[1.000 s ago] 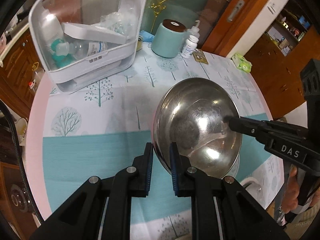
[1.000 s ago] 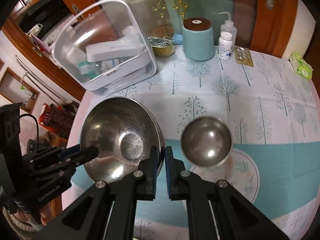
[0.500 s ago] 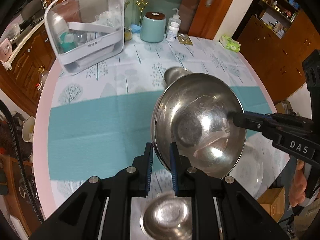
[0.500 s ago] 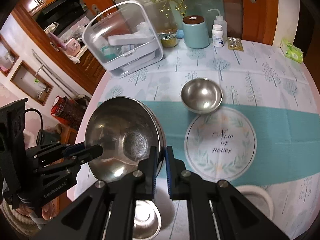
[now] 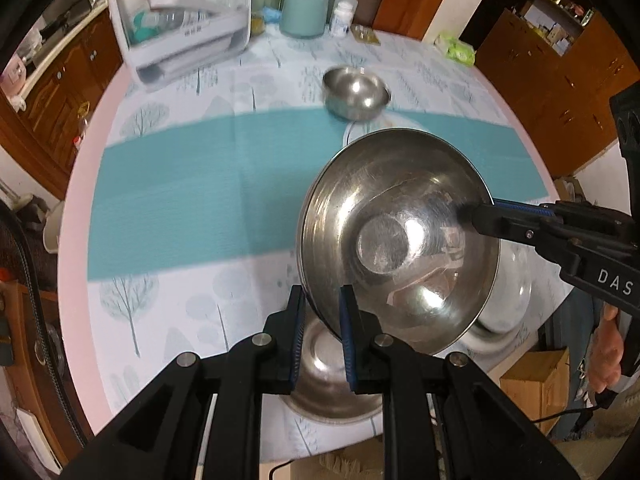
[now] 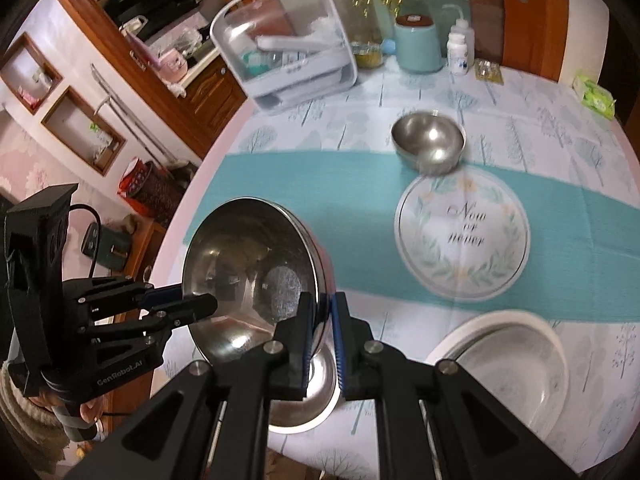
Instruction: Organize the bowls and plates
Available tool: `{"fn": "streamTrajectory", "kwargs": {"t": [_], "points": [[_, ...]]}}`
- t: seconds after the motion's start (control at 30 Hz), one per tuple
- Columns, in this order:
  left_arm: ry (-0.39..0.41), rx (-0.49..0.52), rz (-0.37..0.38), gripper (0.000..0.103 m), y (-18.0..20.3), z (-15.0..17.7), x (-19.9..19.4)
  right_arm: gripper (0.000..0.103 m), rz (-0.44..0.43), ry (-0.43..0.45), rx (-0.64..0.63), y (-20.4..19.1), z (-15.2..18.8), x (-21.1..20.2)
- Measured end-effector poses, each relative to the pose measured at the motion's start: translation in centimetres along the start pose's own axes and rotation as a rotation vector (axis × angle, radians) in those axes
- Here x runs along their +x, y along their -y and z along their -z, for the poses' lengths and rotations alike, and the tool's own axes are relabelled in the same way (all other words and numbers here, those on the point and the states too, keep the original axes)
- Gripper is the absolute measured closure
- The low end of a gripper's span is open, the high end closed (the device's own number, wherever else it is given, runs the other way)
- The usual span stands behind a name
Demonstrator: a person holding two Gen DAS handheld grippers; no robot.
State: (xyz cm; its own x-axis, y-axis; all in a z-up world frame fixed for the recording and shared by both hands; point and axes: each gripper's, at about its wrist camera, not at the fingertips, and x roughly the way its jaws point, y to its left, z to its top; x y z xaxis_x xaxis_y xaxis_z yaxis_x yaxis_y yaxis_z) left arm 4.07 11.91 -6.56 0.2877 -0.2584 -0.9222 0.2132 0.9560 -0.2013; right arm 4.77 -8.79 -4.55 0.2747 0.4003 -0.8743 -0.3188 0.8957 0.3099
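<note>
A large steel bowl (image 5: 400,240) hangs tilted above the table, gripped at opposite sides of its rim. My left gripper (image 5: 322,312) is shut on the near rim in the left wrist view; my right gripper (image 6: 322,320) is shut on the other side (image 6: 248,272). Each gripper shows in the other's view: the right one (image 5: 480,216), the left one (image 6: 200,304). Directly under the held bowl, a second steel bowl (image 5: 332,380) (image 6: 308,400) sits by the table's near edge. A small steel bowl (image 6: 428,140) stands farther back.
A flat plate lettered "Now or never" (image 6: 460,232) lies mid-table and a white deep dish (image 6: 504,364) sits at the near right. At the back stand a clear storage box (image 6: 288,40), a teal canister (image 6: 418,46) and bottles (image 6: 458,54). A cardboard box (image 5: 532,380) is on the floor.
Both grippers have carried the large bowl back from the storage box toward the table's near edge. The small bowl, the lettered plate and the lower steel bowl have come into view.
</note>
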Motion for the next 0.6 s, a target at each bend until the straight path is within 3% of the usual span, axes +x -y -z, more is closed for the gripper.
{"fn": "streamTrajectory", "kwargs": {"t": [0.37, 0.6], "points": [[-0.131, -0.041, -0.016, 0.089, -1.2, 5.6, 4.9, 0.093, -0.001, -0.145, -0.006, -0.5, 5.3, 5.4], [-0.161, -0.040, -0.041, 0.089, -1.2, 7.3, 6.4, 0.093, 0.014, -0.202, -0.023, -0.8, 6.9, 7.3]]}}
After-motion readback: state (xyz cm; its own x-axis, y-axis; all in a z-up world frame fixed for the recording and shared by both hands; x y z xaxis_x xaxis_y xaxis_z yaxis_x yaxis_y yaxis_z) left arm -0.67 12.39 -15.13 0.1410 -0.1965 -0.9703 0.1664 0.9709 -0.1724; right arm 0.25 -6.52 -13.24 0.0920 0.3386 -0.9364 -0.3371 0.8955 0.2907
